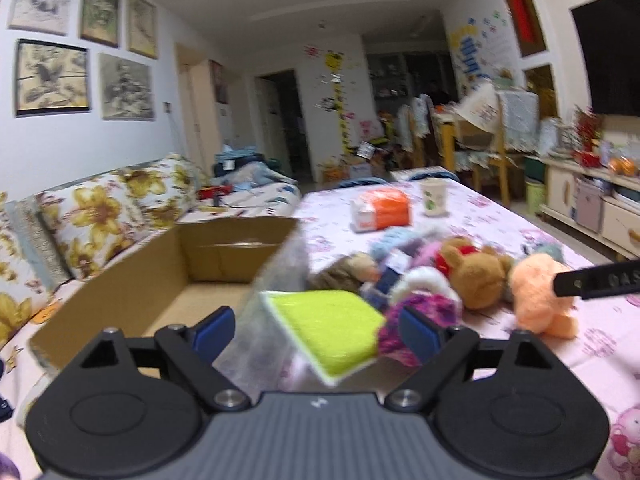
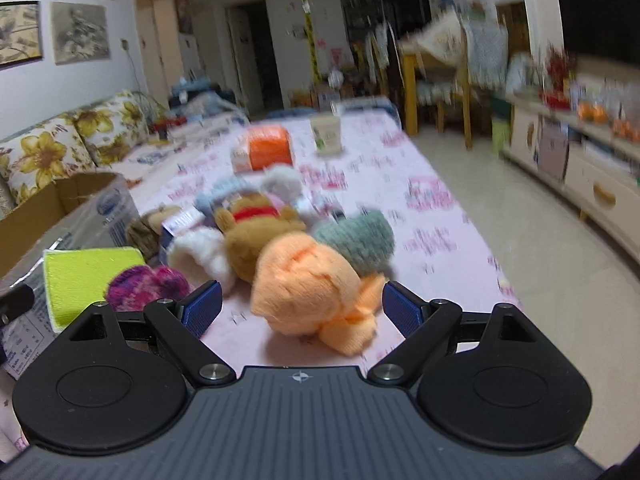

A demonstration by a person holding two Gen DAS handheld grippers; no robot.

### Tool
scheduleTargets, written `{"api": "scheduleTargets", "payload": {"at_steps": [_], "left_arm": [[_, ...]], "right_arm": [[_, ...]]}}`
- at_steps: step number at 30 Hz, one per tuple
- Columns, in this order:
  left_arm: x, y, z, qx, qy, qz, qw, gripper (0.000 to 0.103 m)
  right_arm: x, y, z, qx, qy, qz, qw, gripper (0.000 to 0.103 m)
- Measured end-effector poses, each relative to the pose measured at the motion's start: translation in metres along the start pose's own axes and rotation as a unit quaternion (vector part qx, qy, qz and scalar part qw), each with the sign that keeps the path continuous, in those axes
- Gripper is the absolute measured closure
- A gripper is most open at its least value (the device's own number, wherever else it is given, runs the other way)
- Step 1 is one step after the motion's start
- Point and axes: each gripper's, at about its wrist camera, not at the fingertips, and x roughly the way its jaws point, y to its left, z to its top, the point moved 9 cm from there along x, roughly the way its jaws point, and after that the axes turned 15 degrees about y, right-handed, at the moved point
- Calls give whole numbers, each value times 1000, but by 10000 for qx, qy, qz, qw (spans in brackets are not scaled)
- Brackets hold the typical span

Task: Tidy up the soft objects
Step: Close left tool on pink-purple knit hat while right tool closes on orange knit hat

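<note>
Your cardboard box (image 1: 168, 280) is sitting open at the far left of the counter (image 1: 500, 220), beside the floral sofa (image 1: 100, 208). Your left tool (image 1: 316, 330) is hovering just right of the box with its jaws spread wide, gripping nothing; a lime-green sponge pad (image 1: 328, 332) in clear wrapping is lying between the blue pads (image 1: 212, 330), touching neither as far as the blur allows. Next to it a purple knitted piece (image 2: 148, 286) is resting, then a white fluffy item (image 2: 204, 258) and a brown teddy bear with a red collar (image 2: 250, 230) in the middle of the heap. Your right tool (image 2: 302, 312) is also standing fully open, holding nothing, with an orange plush toy (image 2: 308, 286) lying on the counter between its fingers. A grey-green knitted item (image 2: 356, 238) is lying just behind that toy. Farther back, an orange tissue pack (image 2: 266, 152) and a paper cup (image 2: 327, 134) are standing apart from the pile.
</note>
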Motion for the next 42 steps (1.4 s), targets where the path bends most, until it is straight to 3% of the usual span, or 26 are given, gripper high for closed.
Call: {"api": "scheduleTargets", "payload": {"at_steps": [6,12,25,32,36,42], "left_arm": [[19,-36,2,552,11,-242,9982,17],[52,-57,1,976,286,-394,9940,22],[90,-80,1,1355,701,-789,9851,31],[92,-81,3,1280,740,-888,9850,41],[94,-77,5,1130,768,-956,9860,49],[95,-72,9,878,783,-1062,9874,58]], "right_arm": [[10,-5,1,431,234,278,9984,0],[16,5,4,259,173,307,9990,0],[42,2,15,644,445,275,9965,0],[41,6,15,515,473,300,9971,0],[41,9,16,385,474,377,9974,10],[36,12,18,157,406,287,9986,16]]}}
